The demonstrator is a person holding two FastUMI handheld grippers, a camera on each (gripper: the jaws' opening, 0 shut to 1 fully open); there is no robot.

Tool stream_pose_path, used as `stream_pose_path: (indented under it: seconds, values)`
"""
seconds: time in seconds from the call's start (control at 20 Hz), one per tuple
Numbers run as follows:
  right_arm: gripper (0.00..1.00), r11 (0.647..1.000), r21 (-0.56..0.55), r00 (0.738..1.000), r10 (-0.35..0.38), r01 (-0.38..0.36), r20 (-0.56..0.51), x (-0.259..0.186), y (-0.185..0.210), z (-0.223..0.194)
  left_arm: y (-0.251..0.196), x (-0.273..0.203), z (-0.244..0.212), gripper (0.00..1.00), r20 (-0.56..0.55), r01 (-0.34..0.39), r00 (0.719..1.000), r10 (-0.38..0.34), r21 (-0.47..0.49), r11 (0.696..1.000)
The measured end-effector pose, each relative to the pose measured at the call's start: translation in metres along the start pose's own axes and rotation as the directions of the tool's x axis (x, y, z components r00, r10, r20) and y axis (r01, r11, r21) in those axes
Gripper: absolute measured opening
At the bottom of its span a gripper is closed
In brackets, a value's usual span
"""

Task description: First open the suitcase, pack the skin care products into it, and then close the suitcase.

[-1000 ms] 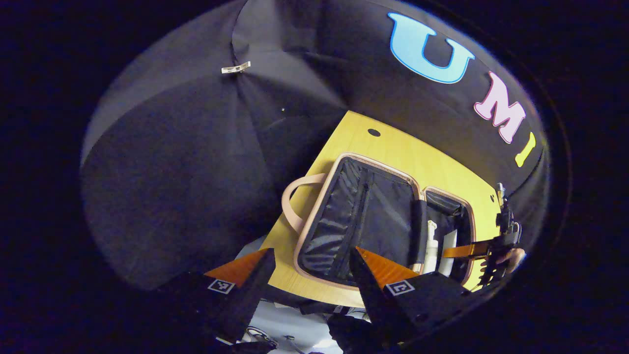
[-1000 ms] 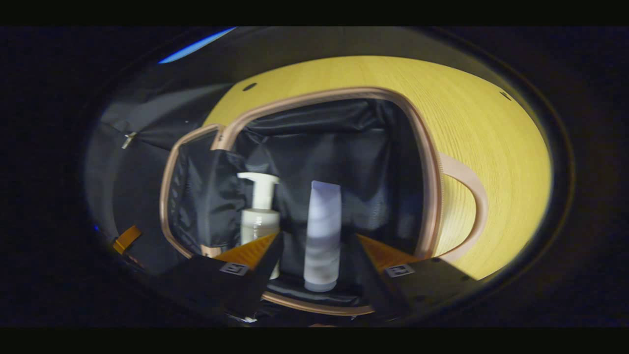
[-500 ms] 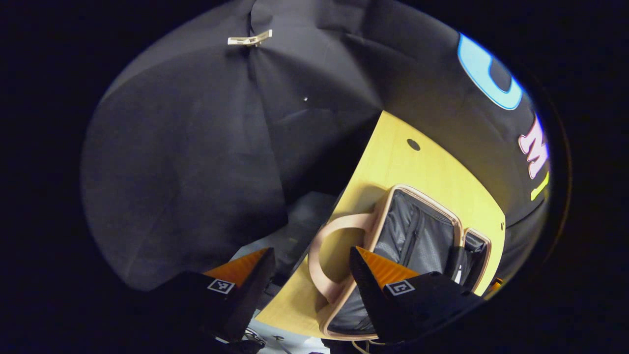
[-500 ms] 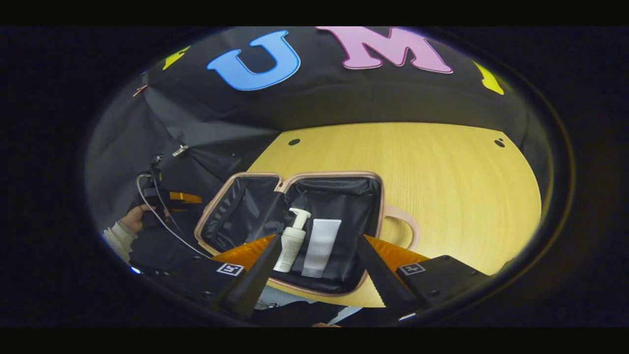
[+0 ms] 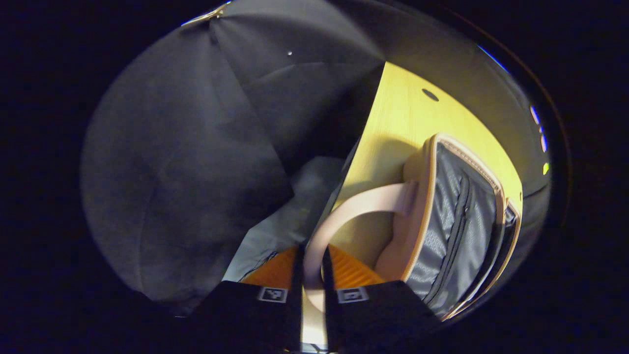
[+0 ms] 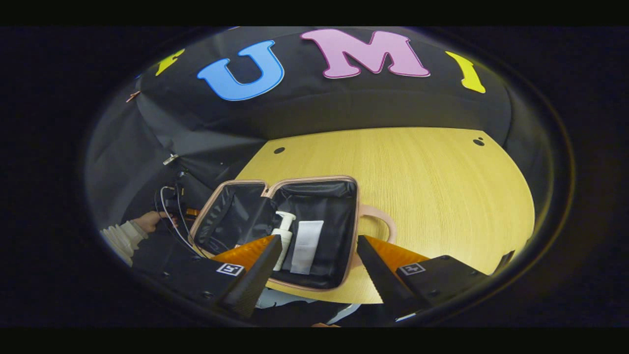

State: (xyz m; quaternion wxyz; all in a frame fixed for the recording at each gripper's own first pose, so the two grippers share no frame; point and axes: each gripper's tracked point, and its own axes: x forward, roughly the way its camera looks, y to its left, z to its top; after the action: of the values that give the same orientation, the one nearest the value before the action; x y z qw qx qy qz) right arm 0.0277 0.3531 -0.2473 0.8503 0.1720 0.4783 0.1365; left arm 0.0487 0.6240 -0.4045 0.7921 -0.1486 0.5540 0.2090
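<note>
1. In the left gripper view, at the bottom centre of the frame, we see our left gripper [image 5: 310,275] with its two fingers pressed together on the pale pink handle [image 5: 344,211] of the suitcase [image 5: 452,226].
2. That suitcase half rises at the right of the frame, its dark lining edged by a pink rim; the yellow table [image 5: 393,118] runs above it, and the table's left edge drops off to dark cloth.
3. In the right gripper view, our right gripper [image 6: 319,265] sits at the bottom centre with its fingers spread wide, holding nothing.
4. Beyond it, the suitcase [image 6: 339,196] lies open at centre left, near the table's [image 6: 432,187] front edge.
5. A white pump bottle [image 6: 281,238] and a white tube [image 6: 307,240] lie side by side in its right half.
6. The right half of the table is bare wood.
7. At the far left, a hand [image 6: 150,221] holds the other gripper.
</note>
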Motion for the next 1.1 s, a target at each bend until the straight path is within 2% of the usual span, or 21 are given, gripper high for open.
stream_pose_path:
  seconds: [0.05,0.2,0.3,0.55,0.7,0.8,0.95,1.1]
  values:
    - [0.98,1.0,0.0,1.0,-0.002,0.002,0.005,-0.001,0.0,0.001,0.001,-0.001,0.0,0.2,0.0,-0.008,1.0,0.008,0.006,1.0]
    - [0.98,1.0,-0.016,0.999,-0.003,0.003,0.033,-0.01,-0.002,0.005,-0.006,-0.024,0.008,0.13,0.035,0.026,0.999,-0.026,0.009,1.0]
    - [0.98,1.0,-0.016,0.999,0.005,-0.005,0.042,-0.016,-0.003,0.006,-0.013,-0.052,0.022,0.12,0.103,0.062,0.993,-0.064,0.025,0.998]
    - [0.98,1.0,-0.009,0.996,0.026,-0.025,0.083,-0.031,-0.017,0.022,-0.065,-0.153,0.047,0.1,0.267,0.109,0.952,-0.148,0.153,0.982]
    - [0.97,0.999,-0.008,0.992,0.048,-0.047,0.115,-0.045,-0.027,0.031,-0.11,-0.227,0.047,0.08,0.346,0.134,0.914,-0.212,0.236,0.962]
    - [0.98,0.998,-0.023,0.989,0.058,-0.055,0.135,-0.057,-0.039,0.035,-0.158,-0.274,0.043,0.08,0.387,0.193,0.873,-0.296,0.282,0.94]
    - [0.98,0.998,-0.026,0.986,0.067,-0.063,0.155,-0.08,-0.063,0.035,-0.237,-0.328,0.024,0.08,0.394,0.32,0.802,-0.449,0.351,0.88]
    - [0.98,0.999,-0.019,0.984,0.052,-0.05,0.168,-0.105,-0.096,0.032,-0.32,-0.345,-0.006,0.08,0.353,0.407,0.757,-0.55,0.404,0.819]
